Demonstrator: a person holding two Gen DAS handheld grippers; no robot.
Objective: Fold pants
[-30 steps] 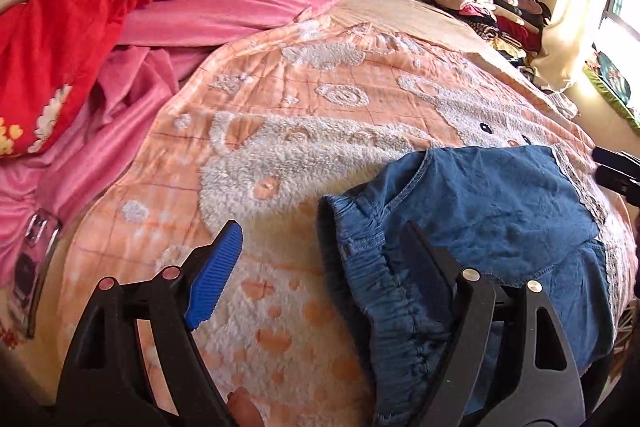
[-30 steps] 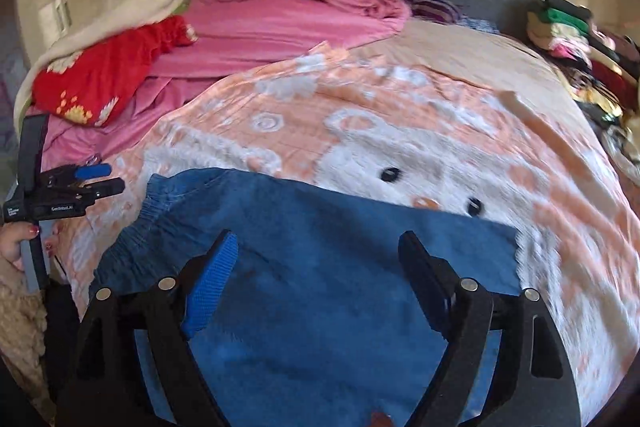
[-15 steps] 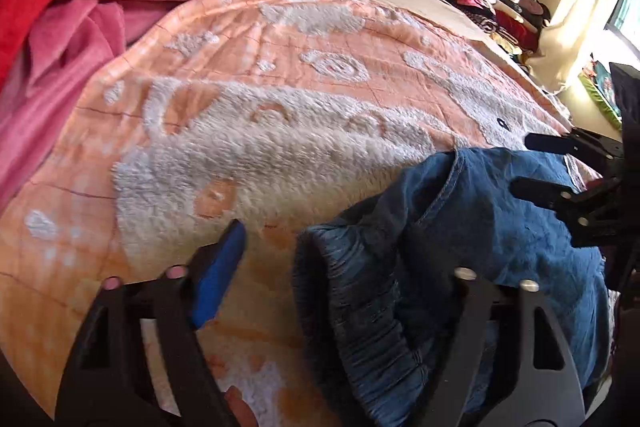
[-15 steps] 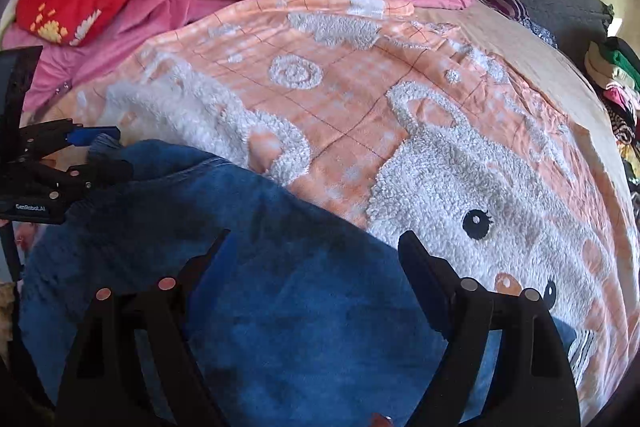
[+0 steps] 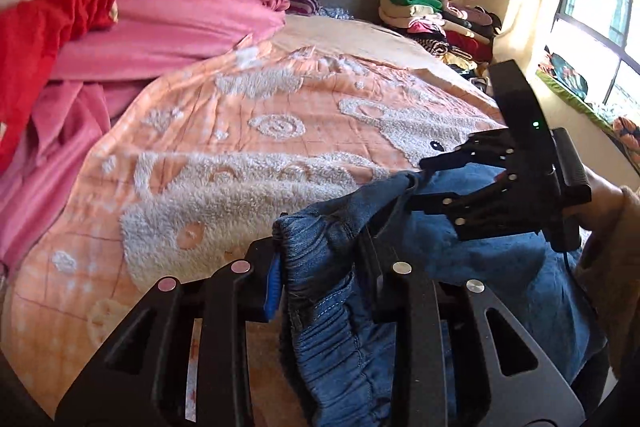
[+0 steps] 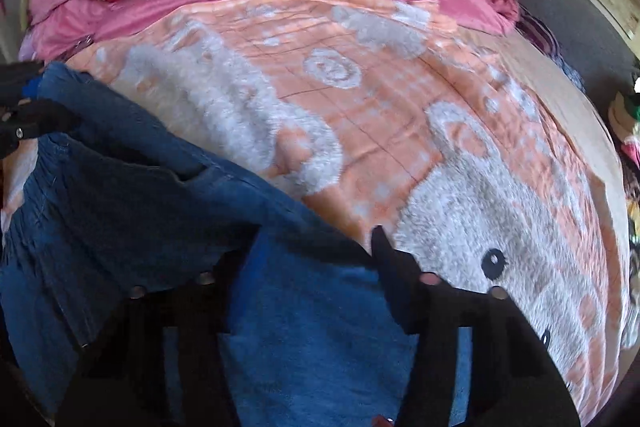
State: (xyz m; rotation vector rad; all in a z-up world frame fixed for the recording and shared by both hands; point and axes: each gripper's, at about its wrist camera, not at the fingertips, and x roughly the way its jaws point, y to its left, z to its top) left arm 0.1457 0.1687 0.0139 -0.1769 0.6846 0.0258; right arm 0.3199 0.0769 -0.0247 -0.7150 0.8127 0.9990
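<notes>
Blue denim pants [image 5: 480, 259] with an elastic waistband lie at the near edge of the bed. My left gripper [image 5: 320, 267] is shut on the gathered waistband [image 5: 320, 327] and lifts it off the blanket. My right gripper [image 5: 416, 187] shows in the left wrist view, its jaws pinching the upper edge of the pants beside the waistband. In the right wrist view the pants [image 6: 140, 195] hang across the lower left, and my right gripper [image 6: 312, 247] has denim between its narrowed fingers. My left gripper [image 6: 24, 115] shows at that view's left edge, holding the waistband corner.
An orange blanket [image 5: 260, 131] with white fluffy figures covers the bed. Pink bedding [image 5: 168, 27] and a red garment [image 5: 36, 47] are heaped at the far left. Folded clothes [image 5: 432, 15] are stacked at the far right, near a window [image 5: 600, 7].
Both grippers have gone from open to closed on the pants. The left took the waistband, the right took the upper edge, and the fabric has lifted and bunched between them.
</notes>
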